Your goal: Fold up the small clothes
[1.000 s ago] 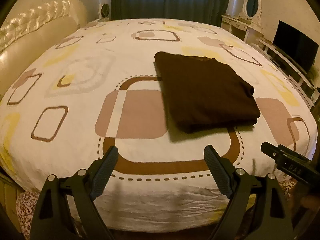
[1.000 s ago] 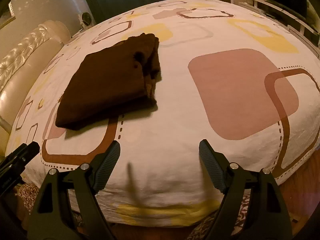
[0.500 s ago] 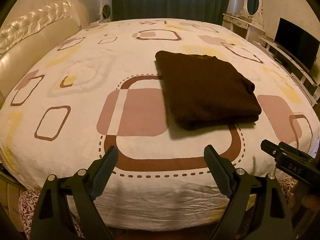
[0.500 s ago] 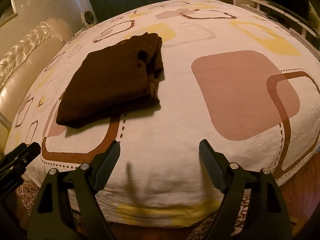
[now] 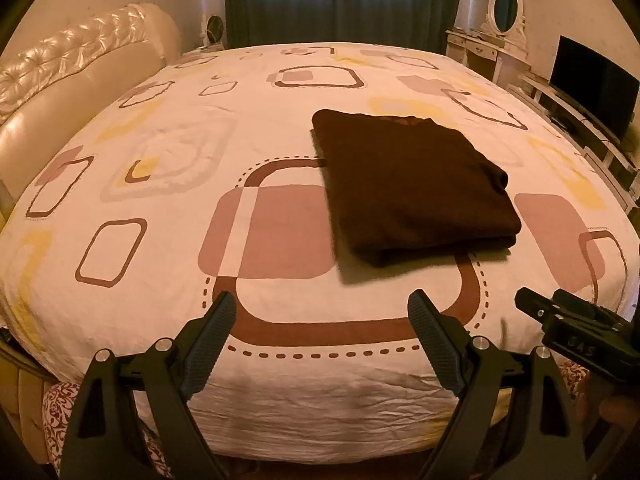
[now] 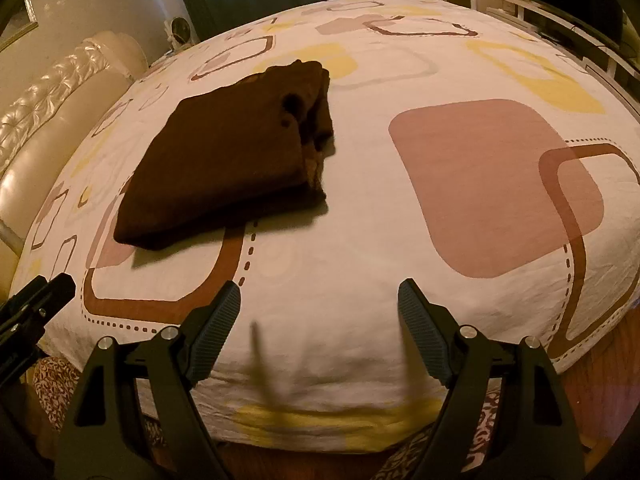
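A dark brown garment (image 5: 412,184) lies folded into a flat rectangle on the patterned bedspread (image 5: 160,184), right of centre in the left wrist view. In the right wrist view the same garment (image 6: 228,160) sits at the upper left, its layered edges facing right. My left gripper (image 5: 322,320) hovers open over the near edge of the bed, well short of the garment, nothing between its fingers. My right gripper (image 6: 320,308) is likewise open and empty, to the right of the garment. Each gripper shows at the edge of the other's view: the right one (image 5: 576,336), the left one (image 6: 32,308).
A tufted cream headboard (image 5: 60,80) borders the bed on the left. Dark curtains (image 5: 340,0) hang behind. A white dressing table with an oval mirror (image 5: 500,28) and a TV (image 5: 592,84) on a low stand line the right wall.
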Tool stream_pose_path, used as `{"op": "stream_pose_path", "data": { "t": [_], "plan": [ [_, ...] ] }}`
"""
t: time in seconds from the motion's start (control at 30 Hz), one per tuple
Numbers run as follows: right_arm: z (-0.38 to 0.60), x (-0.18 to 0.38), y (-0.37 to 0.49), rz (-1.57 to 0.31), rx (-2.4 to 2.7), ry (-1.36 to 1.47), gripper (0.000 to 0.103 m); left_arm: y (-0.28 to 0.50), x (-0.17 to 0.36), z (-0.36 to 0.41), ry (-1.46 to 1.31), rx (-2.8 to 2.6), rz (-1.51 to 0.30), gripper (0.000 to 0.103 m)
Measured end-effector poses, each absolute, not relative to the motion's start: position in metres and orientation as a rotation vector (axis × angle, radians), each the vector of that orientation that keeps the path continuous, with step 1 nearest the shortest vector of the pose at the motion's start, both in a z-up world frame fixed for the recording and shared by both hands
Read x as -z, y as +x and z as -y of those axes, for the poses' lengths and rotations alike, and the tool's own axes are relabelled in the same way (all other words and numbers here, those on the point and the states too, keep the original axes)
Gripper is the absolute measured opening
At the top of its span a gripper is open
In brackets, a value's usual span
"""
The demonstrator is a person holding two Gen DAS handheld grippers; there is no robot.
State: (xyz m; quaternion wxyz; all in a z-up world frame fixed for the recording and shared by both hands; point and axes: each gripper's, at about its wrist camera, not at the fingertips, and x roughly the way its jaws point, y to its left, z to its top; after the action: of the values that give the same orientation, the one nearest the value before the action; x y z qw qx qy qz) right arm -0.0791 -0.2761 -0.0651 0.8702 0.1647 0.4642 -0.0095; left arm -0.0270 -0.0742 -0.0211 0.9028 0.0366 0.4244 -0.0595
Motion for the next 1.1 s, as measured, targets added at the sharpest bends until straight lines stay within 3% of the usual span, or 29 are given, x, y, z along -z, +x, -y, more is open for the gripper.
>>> {"op": "stream_pose_path", "data": {
  "t": [1.1],
  "plan": [
    [0.269, 0.068, -0.079, -0.976, 0.003, 0.329, 0.081, -0.034, 0.010, 0.080, 0.046, 0.148, -0.831, 0.090]
  ]
}}
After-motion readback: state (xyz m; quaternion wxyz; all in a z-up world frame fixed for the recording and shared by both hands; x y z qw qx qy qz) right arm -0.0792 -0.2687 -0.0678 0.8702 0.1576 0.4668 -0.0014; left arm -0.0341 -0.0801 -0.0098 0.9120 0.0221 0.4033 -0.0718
